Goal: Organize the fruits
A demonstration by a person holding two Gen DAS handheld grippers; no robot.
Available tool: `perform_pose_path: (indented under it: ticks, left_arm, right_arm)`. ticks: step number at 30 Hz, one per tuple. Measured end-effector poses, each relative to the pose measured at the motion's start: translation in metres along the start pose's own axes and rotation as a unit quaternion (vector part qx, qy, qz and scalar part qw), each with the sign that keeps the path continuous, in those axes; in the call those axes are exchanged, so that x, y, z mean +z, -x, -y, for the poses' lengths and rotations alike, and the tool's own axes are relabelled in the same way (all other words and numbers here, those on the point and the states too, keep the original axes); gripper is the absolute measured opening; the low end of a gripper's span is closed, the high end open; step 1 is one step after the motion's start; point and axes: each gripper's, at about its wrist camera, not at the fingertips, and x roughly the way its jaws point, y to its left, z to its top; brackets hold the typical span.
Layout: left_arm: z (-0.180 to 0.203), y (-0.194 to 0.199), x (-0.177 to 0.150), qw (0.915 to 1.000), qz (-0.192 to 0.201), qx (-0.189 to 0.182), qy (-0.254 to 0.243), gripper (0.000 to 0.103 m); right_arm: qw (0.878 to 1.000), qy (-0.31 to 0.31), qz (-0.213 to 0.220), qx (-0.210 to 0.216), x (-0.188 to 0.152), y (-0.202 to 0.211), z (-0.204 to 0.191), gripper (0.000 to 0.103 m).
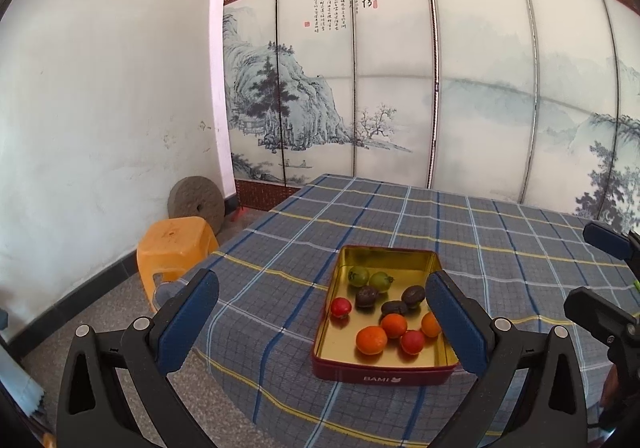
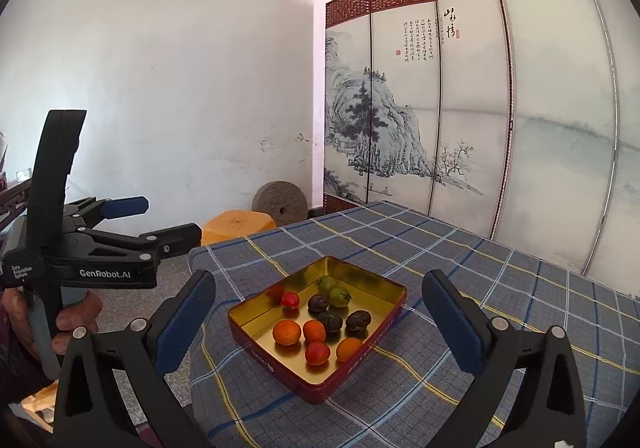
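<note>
A red tin with a gold inside (image 1: 400, 260) (image 2: 360, 276) sits on the checked tablecloth near the table's front corner. It holds several small fruits: orange ones (image 1: 371, 340) (image 2: 286, 332), red ones (image 1: 341, 306) (image 2: 317, 352), green ones (image 1: 359, 275) (image 2: 339, 296) and dark brown ones (image 1: 367, 296) (image 2: 357, 320). My left gripper (image 1: 320, 322) is open and empty, held above and before the tin. My right gripper (image 2: 316, 322) is open and empty, also short of the tin. The left gripper also shows at the left of the right wrist view (image 2: 156, 219).
The table (image 1: 520, 240) (image 2: 500, 288) stands before a painted folding screen (image 1: 400, 87) (image 2: 480, 107). An orange plastic stool (image 1: 176, 248) (image 2: 238, 228) and a round millstone (image 1: 195, 201) (image 2: 280, 203) stand on the floor by the white wall, left of the table.
</note>
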Motion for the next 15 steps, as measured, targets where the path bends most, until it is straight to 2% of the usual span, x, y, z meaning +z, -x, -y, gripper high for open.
perform_pose_path:
  ticks: [8, 15]
  left_arm:
    - [0.008, 0.003, 0.001, 1.0000, -0.002, -0.001, -0.008, 0.103]
    - [0.021, -0.016, 0.000, 0.9992, -0.032, -0.012, -0.021, 0.103]
  right_arm:
    - [1.000, -0.018, -0.002, -0.012, -0.005, 0.007, 0.019, 0.103]
    - [0.998, -0.040, -0.028, -0.030, -0.020, 0.004, 0.054, 0.103]
